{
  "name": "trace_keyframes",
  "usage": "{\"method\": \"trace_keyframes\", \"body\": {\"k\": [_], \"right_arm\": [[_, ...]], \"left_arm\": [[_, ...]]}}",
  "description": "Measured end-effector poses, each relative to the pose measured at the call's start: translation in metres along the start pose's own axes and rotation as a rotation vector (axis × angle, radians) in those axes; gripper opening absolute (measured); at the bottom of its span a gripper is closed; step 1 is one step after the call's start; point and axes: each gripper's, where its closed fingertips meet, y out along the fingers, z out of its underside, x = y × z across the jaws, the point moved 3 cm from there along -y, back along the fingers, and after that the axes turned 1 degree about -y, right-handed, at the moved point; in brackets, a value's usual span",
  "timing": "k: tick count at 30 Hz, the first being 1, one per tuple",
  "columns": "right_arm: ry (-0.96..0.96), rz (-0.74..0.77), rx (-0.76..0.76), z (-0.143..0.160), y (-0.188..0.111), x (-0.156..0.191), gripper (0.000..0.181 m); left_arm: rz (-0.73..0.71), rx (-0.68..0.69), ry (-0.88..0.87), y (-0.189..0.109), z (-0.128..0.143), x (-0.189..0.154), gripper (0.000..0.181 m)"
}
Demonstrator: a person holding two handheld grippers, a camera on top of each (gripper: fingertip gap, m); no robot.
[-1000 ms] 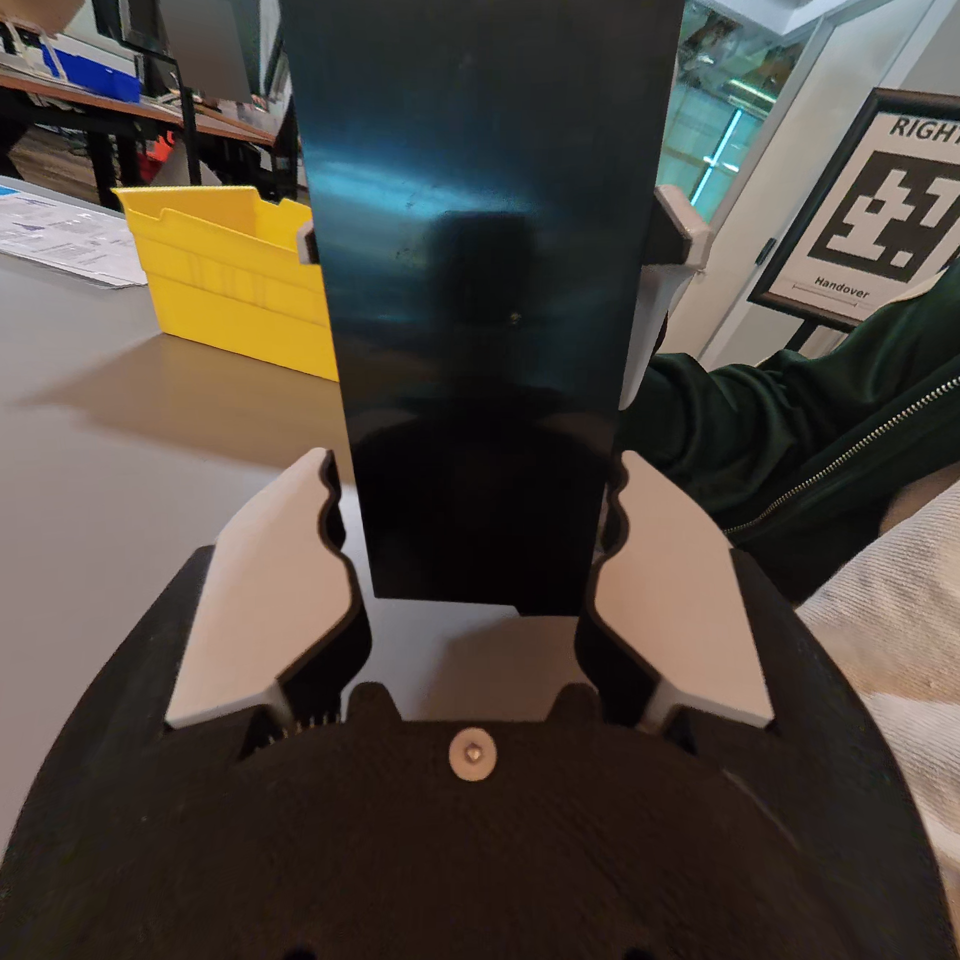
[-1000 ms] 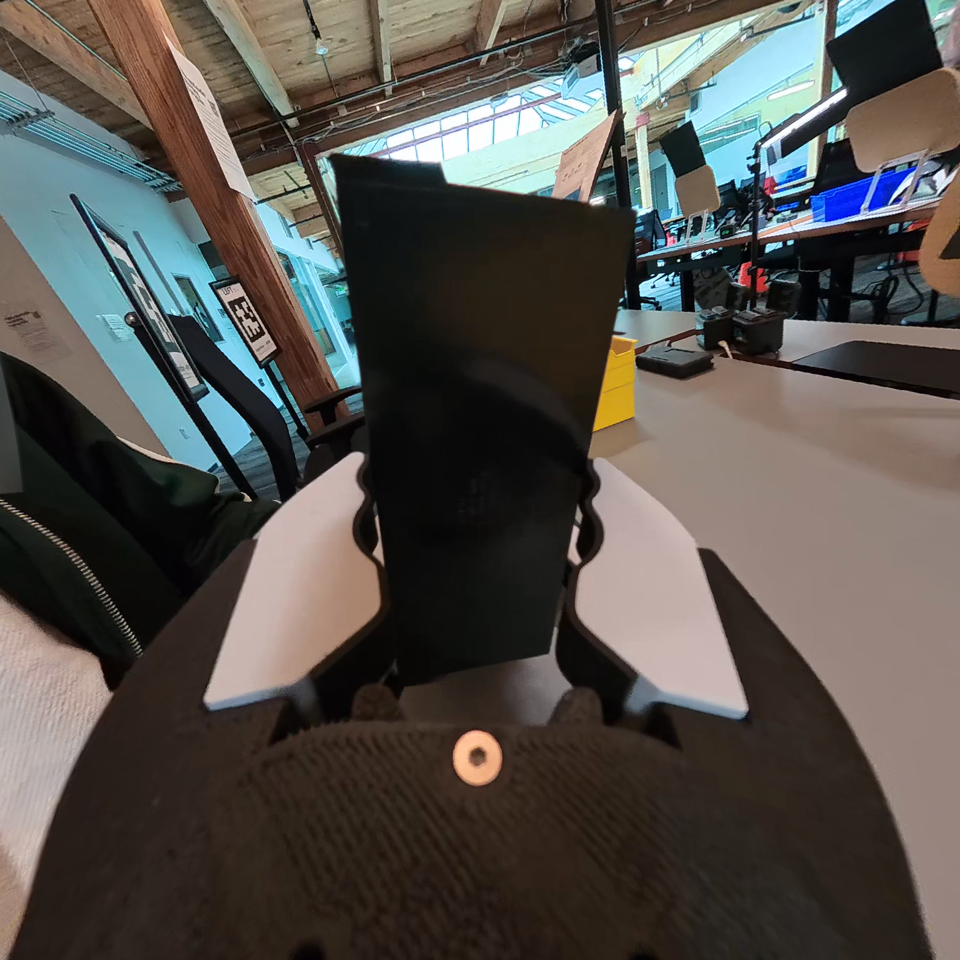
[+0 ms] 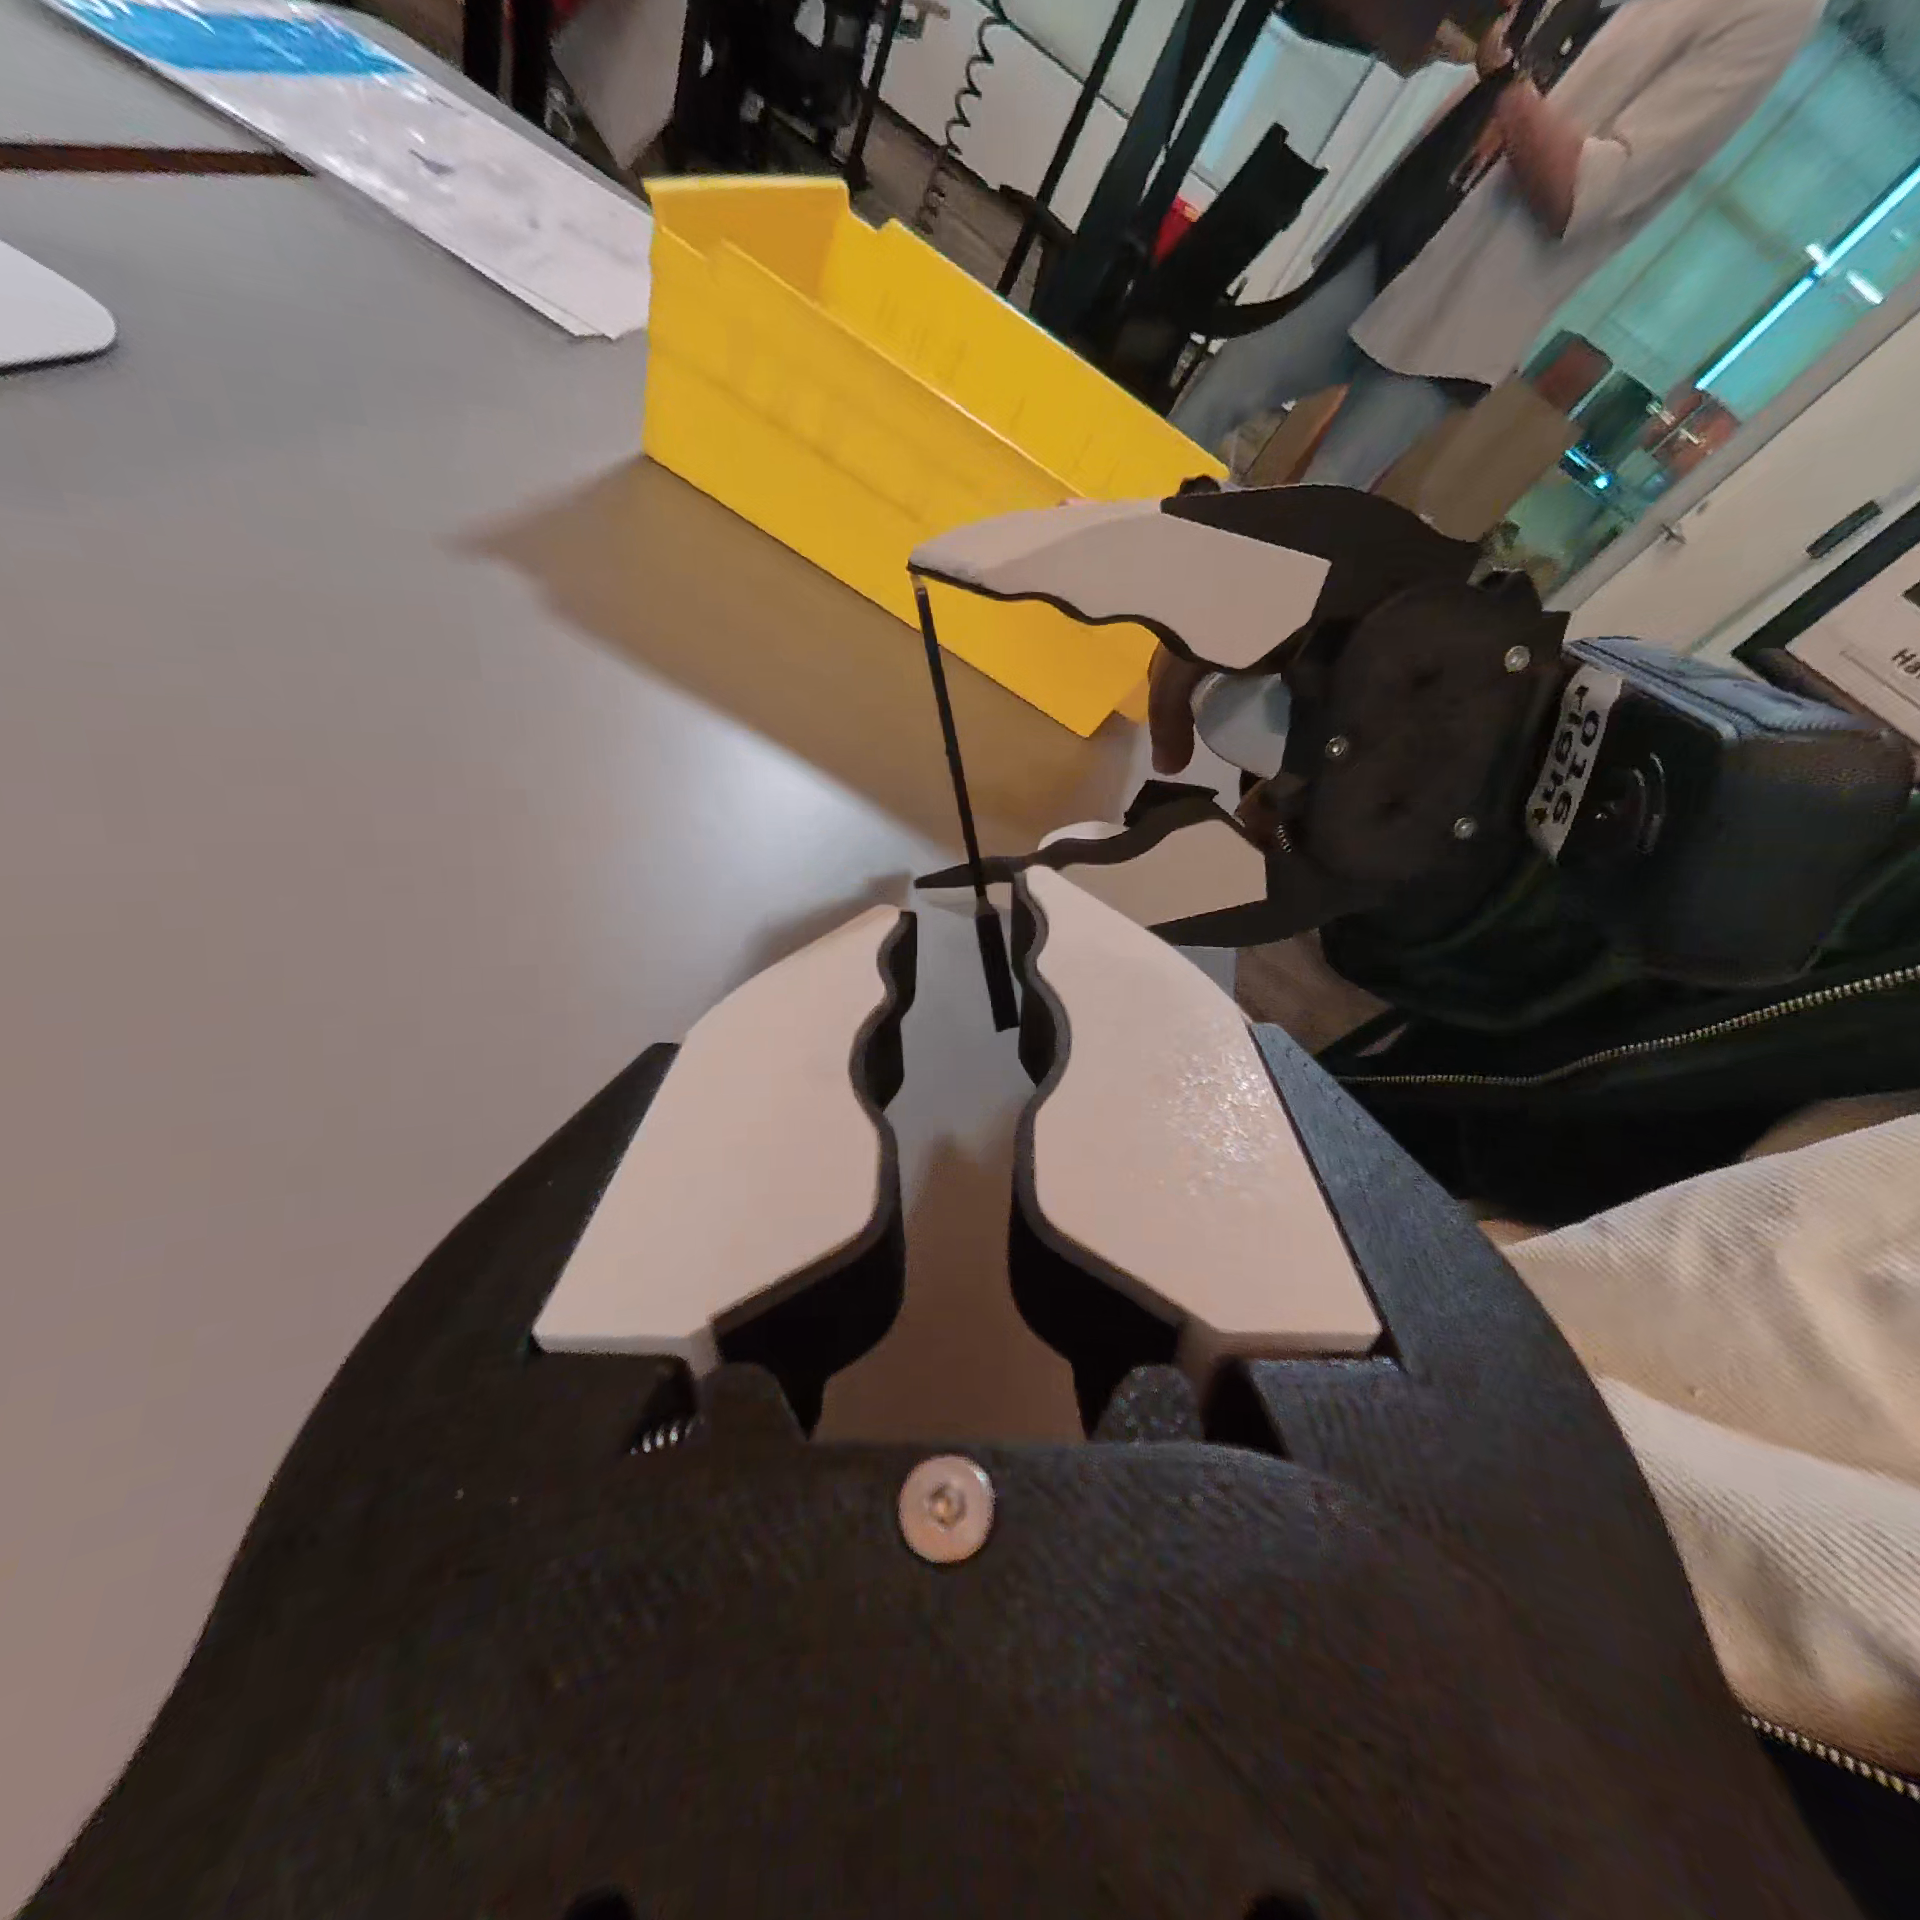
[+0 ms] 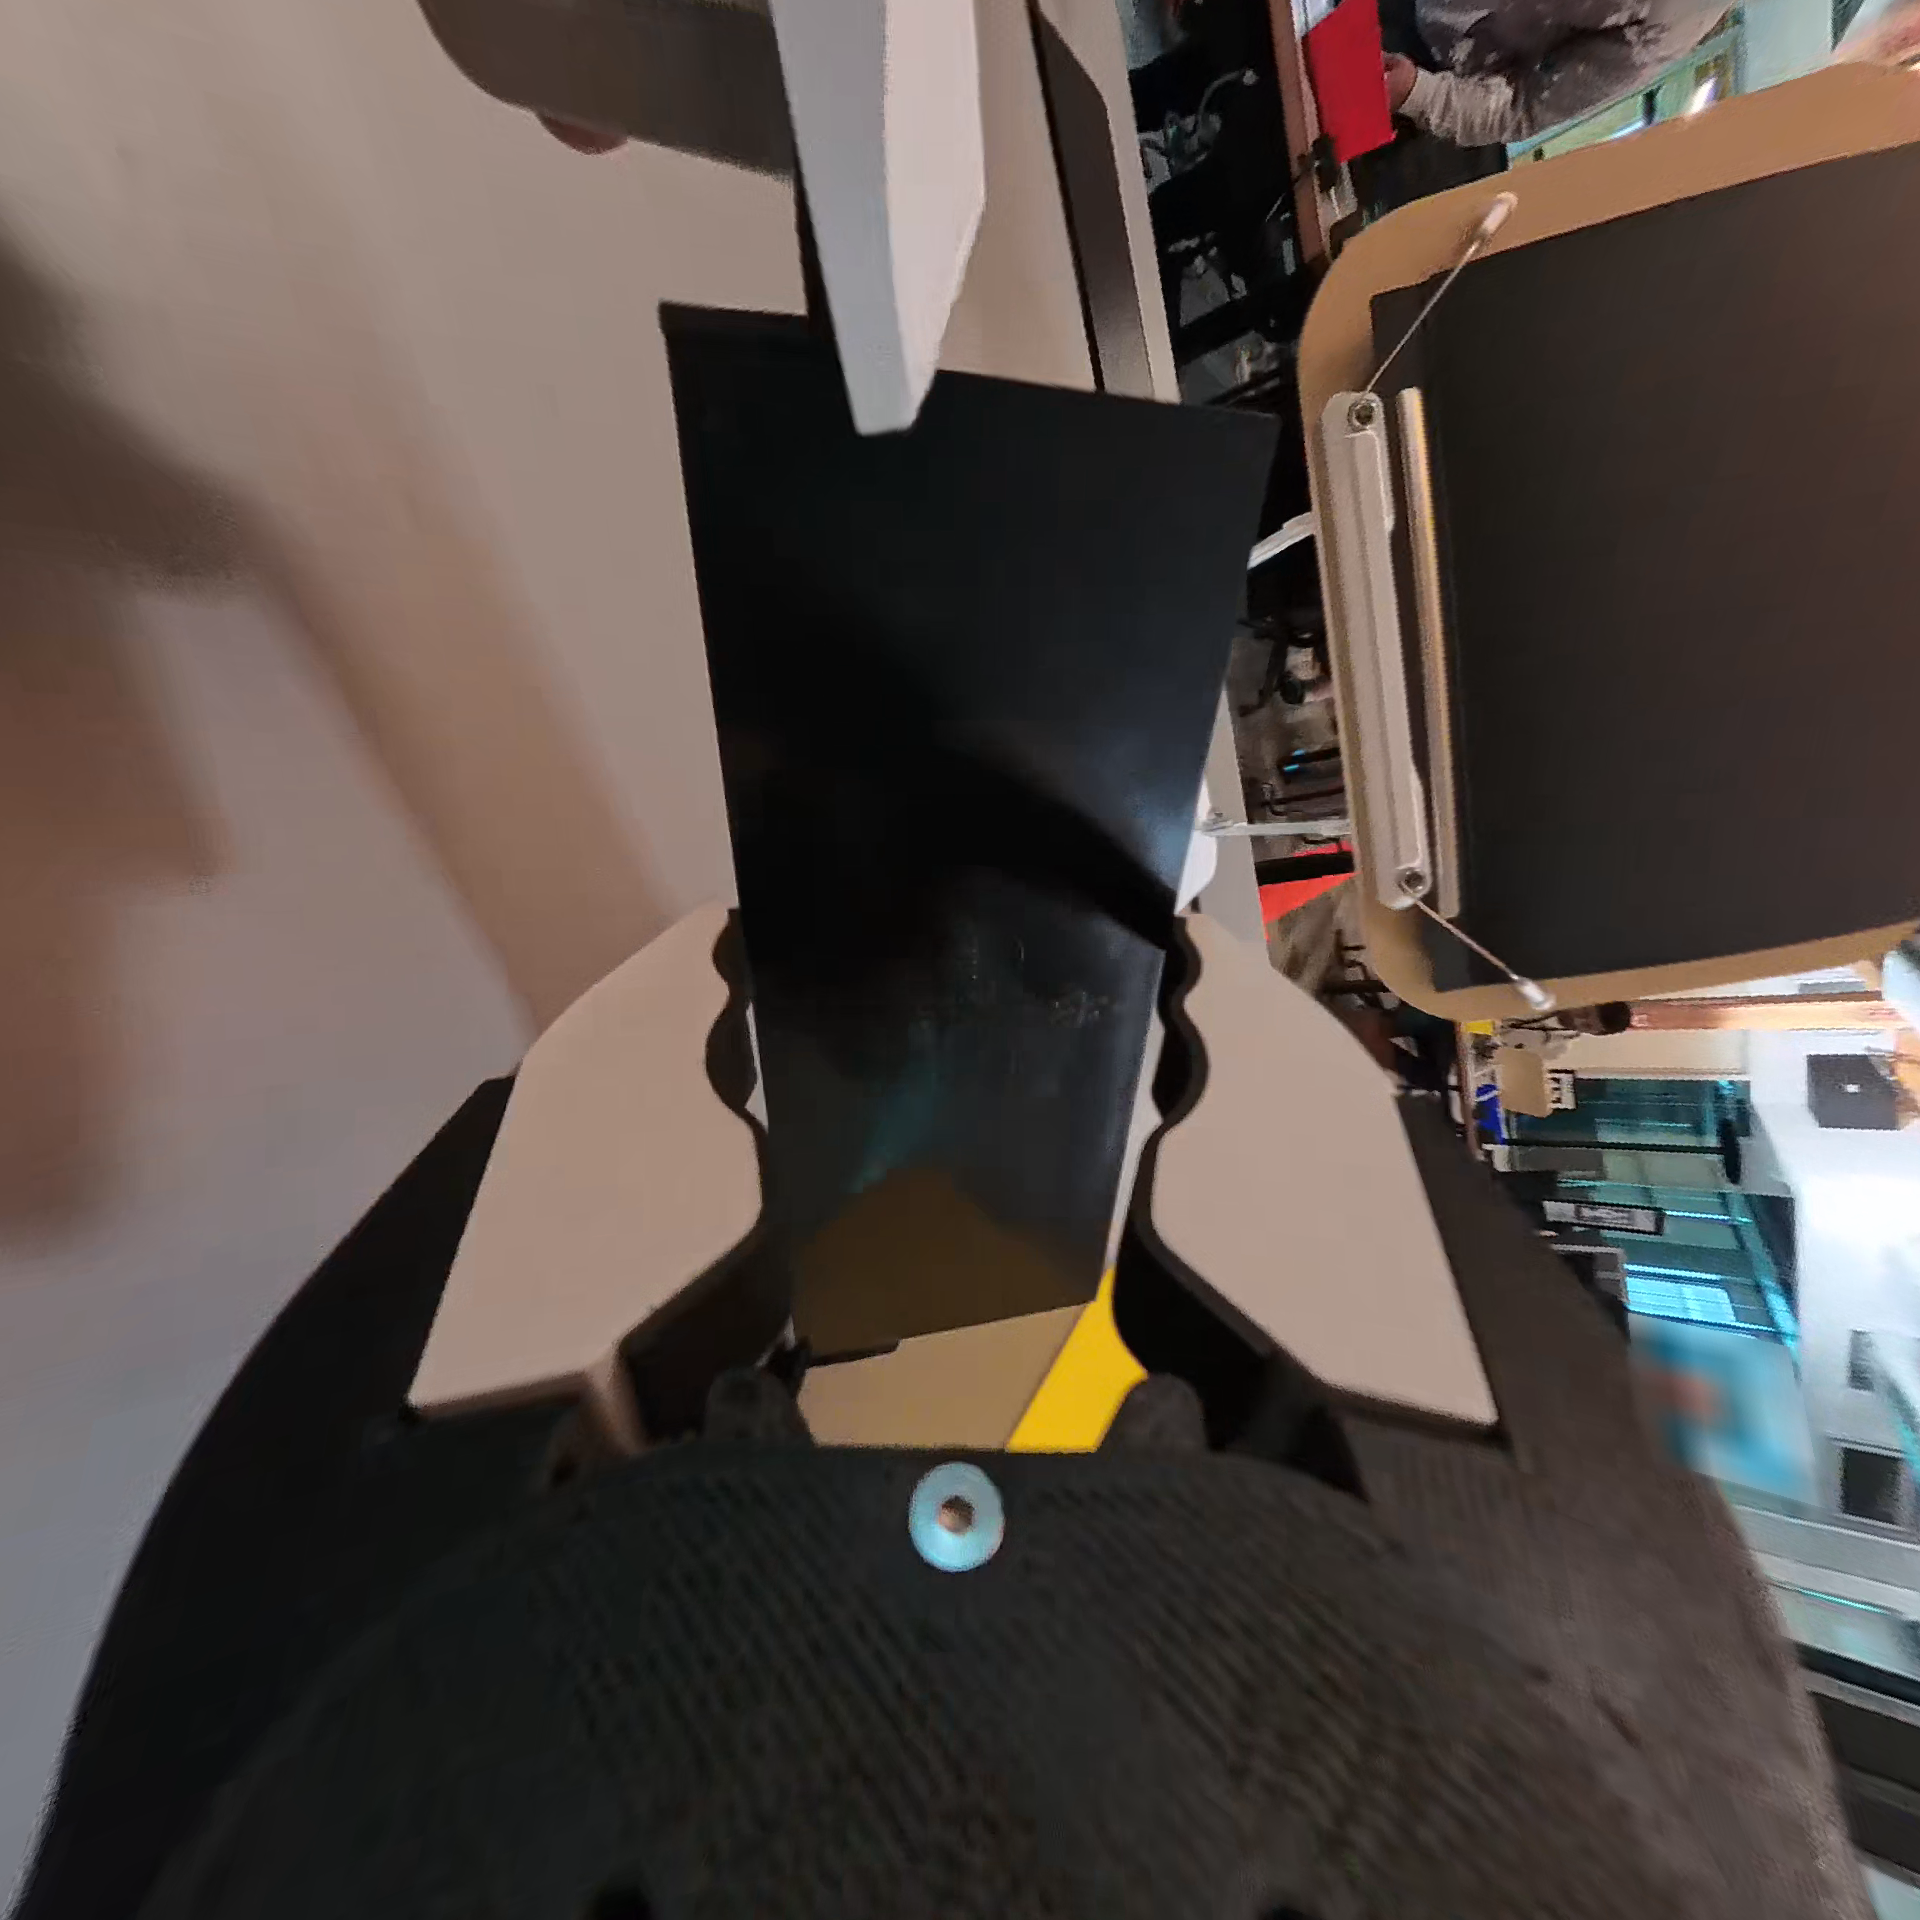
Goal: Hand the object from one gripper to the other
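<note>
A: Where is the black plate sitting?

B: The right tool is pinching it just beside the yellow bin. The left tool is standing spread around its edge, not clamping, so which way the handover is going is unclear.

Glossy black plate; smooth yellow plastic bin; matt table.

Yellow bin on grey table; papers behind; person standing in background.
</note>
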Motion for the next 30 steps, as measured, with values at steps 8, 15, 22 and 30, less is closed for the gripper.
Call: {"method": "trace_keyframes", "body": {"k": [8, 15, 22, 30], "right_arm": [[-0.055, 0.001, 0.021, -0.001, 0.002, 0.006, 0.077], [-0.049, 0.023, -0.015, -0.007, 0.000, 0.003, 0.077], [0.064, 0.203, -0.279, -0.022, -0.017, -0.028, 0.097], [0.858, -0.041, -0.604, 0.008, -0.030, -0.068, 0.084]], "left_arm": [[0.081, 0.036, -0.048, 0.018, 0.013, -0.007, 0.018], [0.042, 0.011, -0.054, 0.019, 0.013, 0.000, 0.003], [0.056, -0.219, -0.181, -0.008, -0.007, 0.021, 0.003], [0.211, -0.423, -0.162, -0.049, -0.020, 0.034, 0.003]]}}
